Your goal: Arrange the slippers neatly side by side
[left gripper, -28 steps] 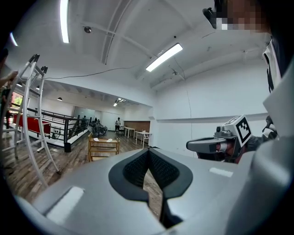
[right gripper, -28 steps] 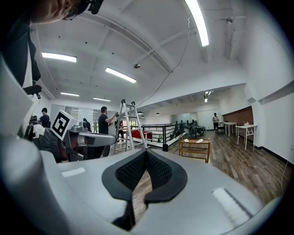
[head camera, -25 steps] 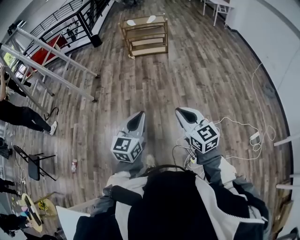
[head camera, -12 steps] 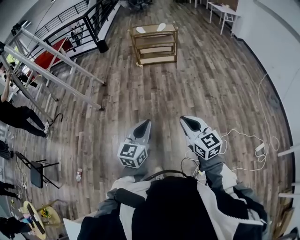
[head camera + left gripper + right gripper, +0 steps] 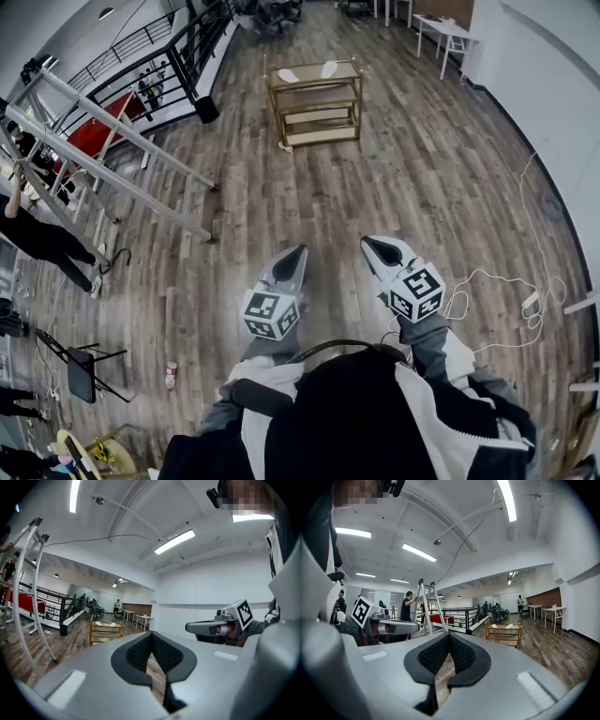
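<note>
Two white slippers [image 5: 288, 75] [image 5: 329, 68] lie apart on the top of a low wooden shelf unit [image 5: 314, 120] far ahead on the plank floor. The gripper views show them too: slippers [image 5: 98, 623] on the shelf unit [image 5: 105, 637], and slippers [image 5: 510, 626] on the shelf unit [image 5: 504, 637]. My left gripper [image 5: 299, 250] and right gripper [image 5: 367, 242] are held side by side in front of me, pointing level toward the shelf and well short of it. Both are shut with nothing between the pads. Each gripper view also catches the other gripper beside it.
A metal ladder [image 5: 112, 159] lies slanted across the floor at the left, with a black railing [image 5: 178, 42] behind it. People stand at the far left. White cables [image 5: 487, 281] trail on the floor at the right. White tables [image 5: 441, 28] stand at the back right.
Both grippers have travelled forward together with the person. The shelf unit sits lower and a little larger in the head view, so it is nearer. Both grippers stayed shut.
</note>
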A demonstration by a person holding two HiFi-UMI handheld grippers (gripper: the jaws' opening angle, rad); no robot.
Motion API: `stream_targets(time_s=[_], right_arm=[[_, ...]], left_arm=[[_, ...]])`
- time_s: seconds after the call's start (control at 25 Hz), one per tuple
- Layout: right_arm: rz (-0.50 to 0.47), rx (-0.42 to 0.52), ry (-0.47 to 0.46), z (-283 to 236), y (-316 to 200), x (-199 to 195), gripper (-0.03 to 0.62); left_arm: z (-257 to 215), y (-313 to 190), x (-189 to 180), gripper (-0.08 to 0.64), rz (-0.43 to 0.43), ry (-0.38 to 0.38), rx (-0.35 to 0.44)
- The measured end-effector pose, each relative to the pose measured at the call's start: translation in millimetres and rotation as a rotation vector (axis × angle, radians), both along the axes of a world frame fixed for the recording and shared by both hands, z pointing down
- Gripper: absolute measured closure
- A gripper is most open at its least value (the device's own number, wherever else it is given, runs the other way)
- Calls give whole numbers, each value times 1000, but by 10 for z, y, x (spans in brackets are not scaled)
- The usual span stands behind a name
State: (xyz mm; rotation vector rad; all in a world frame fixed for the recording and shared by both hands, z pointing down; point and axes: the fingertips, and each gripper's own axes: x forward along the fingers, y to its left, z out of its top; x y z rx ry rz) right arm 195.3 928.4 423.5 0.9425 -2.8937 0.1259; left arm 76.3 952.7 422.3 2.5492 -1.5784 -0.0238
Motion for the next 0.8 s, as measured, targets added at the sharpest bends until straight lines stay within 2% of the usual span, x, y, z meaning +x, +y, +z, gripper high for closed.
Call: stream_targets(time_s=[0.24,0.48,0.8], right_arm=[[12,-8,7,56,-242,-155,589],[-1,-21,13,136,-575,-160,589],[-23,-15,-1,81,-1448,-177,589]], left_arm=[[65,-259,-155,548,15,8,-7],[153,-553,-70,548,70,42,-13],[114,-1423,9,548,72,37,-15]])
